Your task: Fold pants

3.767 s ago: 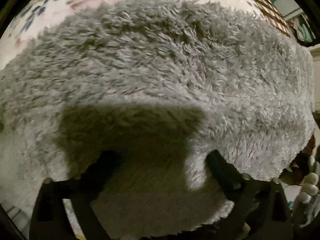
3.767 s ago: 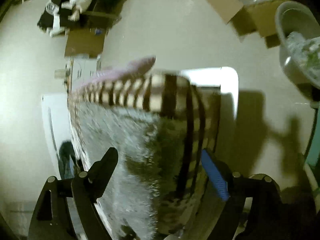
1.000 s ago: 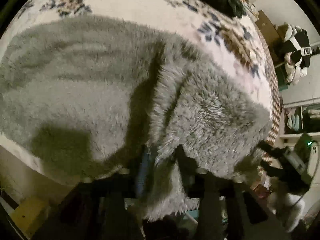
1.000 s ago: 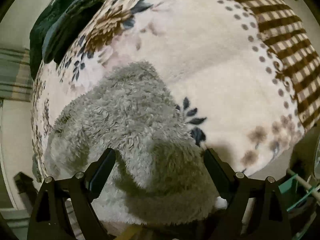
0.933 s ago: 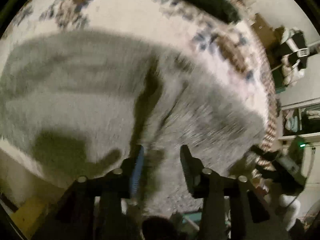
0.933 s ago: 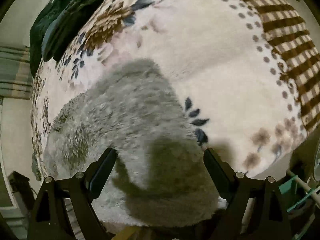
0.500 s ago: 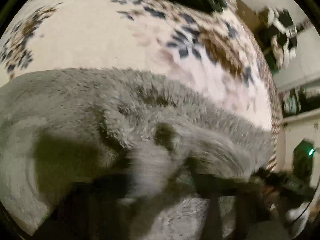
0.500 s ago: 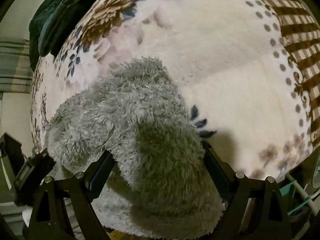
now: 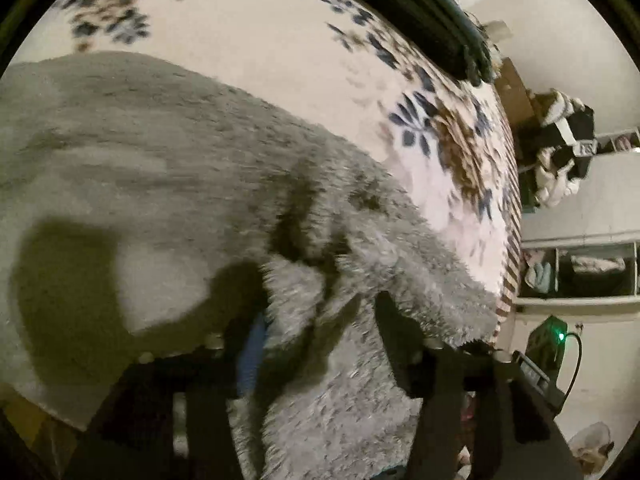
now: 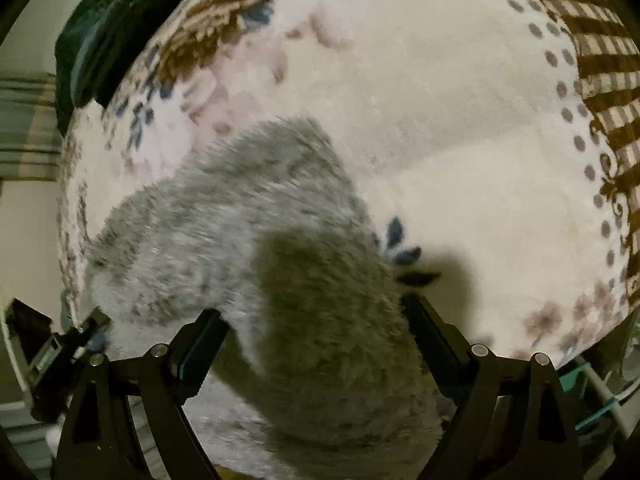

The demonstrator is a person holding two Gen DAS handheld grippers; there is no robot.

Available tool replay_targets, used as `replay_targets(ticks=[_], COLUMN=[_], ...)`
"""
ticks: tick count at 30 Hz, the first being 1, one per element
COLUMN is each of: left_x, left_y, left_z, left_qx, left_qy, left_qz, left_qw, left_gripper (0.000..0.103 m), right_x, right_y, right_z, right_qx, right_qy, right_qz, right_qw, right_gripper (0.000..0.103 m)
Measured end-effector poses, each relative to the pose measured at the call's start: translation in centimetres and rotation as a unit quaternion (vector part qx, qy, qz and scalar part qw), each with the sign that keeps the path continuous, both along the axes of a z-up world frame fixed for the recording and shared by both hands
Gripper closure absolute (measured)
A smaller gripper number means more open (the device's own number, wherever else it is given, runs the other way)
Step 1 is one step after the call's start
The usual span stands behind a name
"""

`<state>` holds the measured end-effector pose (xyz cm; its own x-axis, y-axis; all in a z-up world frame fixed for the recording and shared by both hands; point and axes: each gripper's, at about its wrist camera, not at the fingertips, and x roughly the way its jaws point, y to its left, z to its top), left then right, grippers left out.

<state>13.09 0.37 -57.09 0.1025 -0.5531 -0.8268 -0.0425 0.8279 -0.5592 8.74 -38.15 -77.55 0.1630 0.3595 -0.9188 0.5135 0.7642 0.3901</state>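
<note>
The fluffy grey pants [image 9: 160, 168] lie on a cream floral blanket [image 9: 260, 40]. In the left wrist view my left gripper [image 9: 320, 320] has its jaws partly apart around a raised fold of the grey fabric; the fold sits between the fingers [image 9: 250, 344]. In the right wrist view the pants [image 10: 248, 208] lie bunched on the blanket [image 10: 460, 140], and my right gripper [image 10: 316, 324] is open wide, its fingers on either side of the near end of the pile. The left gripper shows at the lower left of the right wrist view [image 10: 76, 336].
A dark green folded cloth [image 9: 420, 12] lies at the blanket's far edge, also seen in the right wrist view [image 10: 100, 28]. The blanket has a brown checked border [image 10: 600, 60]. Shelves with clothes [image 9: 580, 268] and a device with a green light [image 9: 552, 340] stand beyond the bed.
My left gripper closed on a fold of the pants a second ago, then its jaws opened wider around it. The right gripper stayed open over the pile and moved slightly lower.
</note>
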Motion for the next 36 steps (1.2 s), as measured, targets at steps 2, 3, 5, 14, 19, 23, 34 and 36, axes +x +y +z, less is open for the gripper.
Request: replay_targets(ticks=[2, 3, 5, 14, 19, 23, 34, 36], left_x=[0.4, 0.6, 1.0, 2.5, -0.7, -0.8, 2.1, 2.3], left_y=[-1.3, -1.9, -3.0, -2.3, 0.2, 0.6, -13.1, -14.5], left_z=[-0.5, -0.5, 0.1, 1.2, 3.4, 4.8, 4.4, 2.9], left_qx=[-0.001, -0.003, 0.002, 0.020, 0.063, 0.056, 0.111, 0.126], left_qy=[0.001, -0.008, -0.029, -0.017, -0.024, -0.025, -0.096, -0.092], left_qz=[-0.021, -0.026, -0.040, -0.023, -0.031, -0.012, -0.213, -0.242], left_qw=[0.9998, 0.9996, 0.9988, 0.9994, 0.9973, 0.9981, 0.9659, 0.9577], left_gripper=[0.053, 0.054, 0.090, 0.082, 0.058, 0.054, 0.049, 0.049], right_x=[0.4, 0.6, 0.9, 0.5, 1.0, 1.8, 6.2, 5.9], right_y=[-0.2, -0.2, -0.3, -1.1, -0.5, -0.7, -3.7, -4.2], right_z=[-0.1, -0.3, -0.7, 0.0, 1.5, 3.5, 0.7, 0.7], right_qx=[0.009, 0.015, 0.039, 0.075, 0.033, -0.034, 0.034, 0.047], right_qy=[-0.005, -0.004, -0.010, -0.033, -0.017, -0.050, -0.034, -0.035], right_qz=[-0.001, 0.000, -0.007, -0.063, -0.017, 0.013, -0.068, -0.080], right_qw=[1.000, 1.000, 0.999, 0.995, 0.999, 0.998, 0.997, 0.995], right_gripper=[0.011, 0.011, 0.022, 0.062, 0.039, 0.039, 0.039, 0.039])
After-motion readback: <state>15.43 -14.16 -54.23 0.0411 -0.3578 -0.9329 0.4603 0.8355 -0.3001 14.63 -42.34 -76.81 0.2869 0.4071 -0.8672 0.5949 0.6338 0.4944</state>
